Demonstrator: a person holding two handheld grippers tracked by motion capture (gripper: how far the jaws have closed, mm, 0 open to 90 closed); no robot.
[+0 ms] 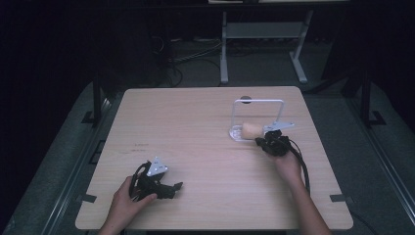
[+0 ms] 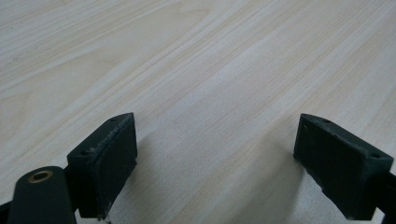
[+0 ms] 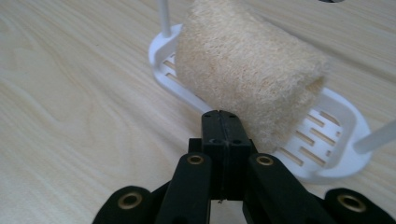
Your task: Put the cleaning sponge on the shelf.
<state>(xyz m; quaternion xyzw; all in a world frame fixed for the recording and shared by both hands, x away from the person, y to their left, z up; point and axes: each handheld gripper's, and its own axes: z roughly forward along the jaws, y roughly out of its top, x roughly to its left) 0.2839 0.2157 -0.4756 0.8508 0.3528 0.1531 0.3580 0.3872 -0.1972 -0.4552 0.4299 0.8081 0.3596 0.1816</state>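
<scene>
Loofah sponge hangs pinched at its edge by the right gripper, held over the white slotted rack at far right, apparently for setting down; the left gripper rests spread, near left.

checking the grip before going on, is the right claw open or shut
Shut. In the right gripper view the right claw has its two black jaws pressed flat together with no gap, their tip against the edge of the beige loofah sponge.
</scene>
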